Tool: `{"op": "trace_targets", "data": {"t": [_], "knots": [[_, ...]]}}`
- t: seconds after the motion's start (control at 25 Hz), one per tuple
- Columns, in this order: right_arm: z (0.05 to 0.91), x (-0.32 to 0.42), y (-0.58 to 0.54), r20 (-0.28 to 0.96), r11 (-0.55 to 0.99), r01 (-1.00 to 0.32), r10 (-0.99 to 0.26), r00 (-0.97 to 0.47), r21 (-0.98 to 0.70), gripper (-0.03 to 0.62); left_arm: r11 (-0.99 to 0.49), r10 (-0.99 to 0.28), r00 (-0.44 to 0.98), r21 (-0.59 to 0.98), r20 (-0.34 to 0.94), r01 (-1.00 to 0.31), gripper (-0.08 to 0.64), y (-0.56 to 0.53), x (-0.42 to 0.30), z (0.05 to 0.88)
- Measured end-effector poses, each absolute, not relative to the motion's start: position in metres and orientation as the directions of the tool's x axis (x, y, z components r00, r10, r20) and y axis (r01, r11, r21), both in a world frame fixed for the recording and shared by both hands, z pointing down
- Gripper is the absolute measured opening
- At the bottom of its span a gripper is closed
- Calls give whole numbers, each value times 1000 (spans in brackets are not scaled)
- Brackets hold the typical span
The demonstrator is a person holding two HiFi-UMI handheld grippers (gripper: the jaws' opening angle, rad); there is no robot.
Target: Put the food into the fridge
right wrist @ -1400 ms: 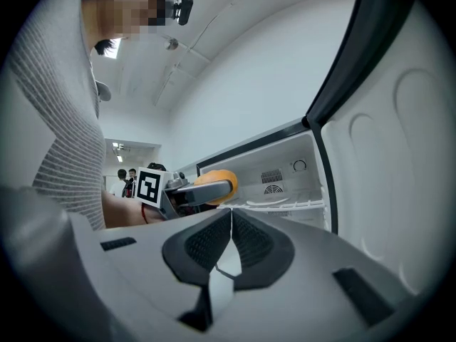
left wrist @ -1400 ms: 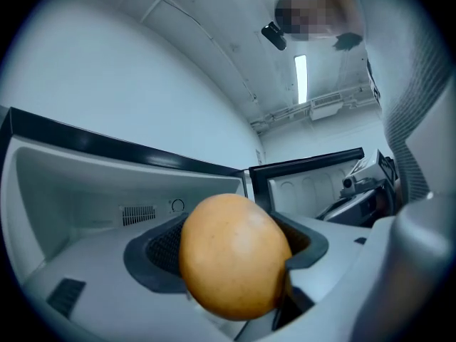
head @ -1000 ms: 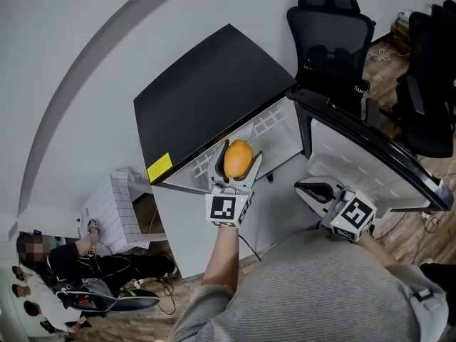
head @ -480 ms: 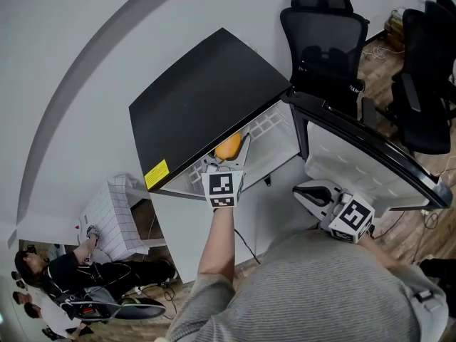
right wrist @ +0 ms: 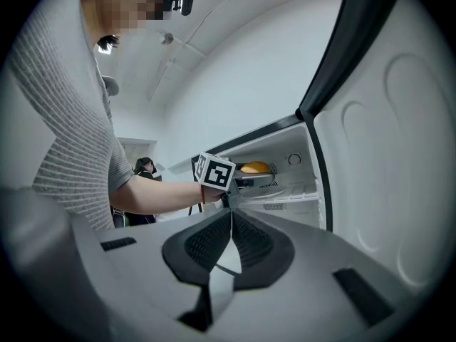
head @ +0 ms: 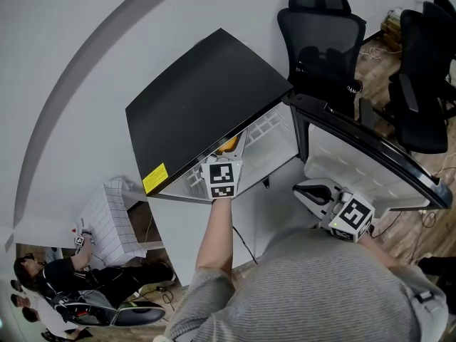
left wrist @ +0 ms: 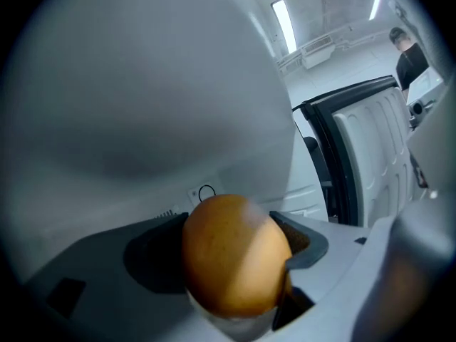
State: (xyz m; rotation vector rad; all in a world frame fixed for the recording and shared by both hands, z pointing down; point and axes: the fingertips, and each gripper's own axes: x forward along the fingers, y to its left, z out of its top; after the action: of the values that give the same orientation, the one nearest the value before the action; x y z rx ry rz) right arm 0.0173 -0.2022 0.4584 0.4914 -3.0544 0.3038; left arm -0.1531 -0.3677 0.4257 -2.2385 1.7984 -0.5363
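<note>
At the far left we see a person (head: pixel 43 280) low down beside a white gridded box (head: pixel 107 216). Next comes the black-topped fridge (head: pixel 199 105), standing open. Our left gripper (head: pixel 229 155) reaches into its upper compartment, jaws clenched on an orange fruit (left wrist: pixel 235 258), which fills the gap between both pads. From the right gripper view the fruit sits just above a white wire shelf (right wrist: pixel 285 191); we cannot tell whether it touches. Our right gripper (right wrist: pixel 231 216) hangs outside near the open door (head: pixel 370 155), its jaws pressed together with nothing between them. Black office chairs (head: pixel 320 34) stand behind the door at the right.
</note>
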Motion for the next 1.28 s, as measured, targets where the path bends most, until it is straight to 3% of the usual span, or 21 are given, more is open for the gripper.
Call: {"op": "trace_targets", "data": {"t": [0.32, 0.56, 1.28], "knots": [[455, 3, -201, 58, 944, -280, -274, -960, -175, 13, -206, -970, 141, -363, 199, -909, 365, -384, -165, 436], [460, -3, -196, 71, 948, -267, -259, -963, -172, 14, -221, -934, 86, -369, 347, -903, 365, -385, -169, 469], [461, -7, -188, 85, 954, -246, -235, -968, -170, 14, -229, -950, 141, -313, 278, -922, 393, -374, -165, 456]]}}
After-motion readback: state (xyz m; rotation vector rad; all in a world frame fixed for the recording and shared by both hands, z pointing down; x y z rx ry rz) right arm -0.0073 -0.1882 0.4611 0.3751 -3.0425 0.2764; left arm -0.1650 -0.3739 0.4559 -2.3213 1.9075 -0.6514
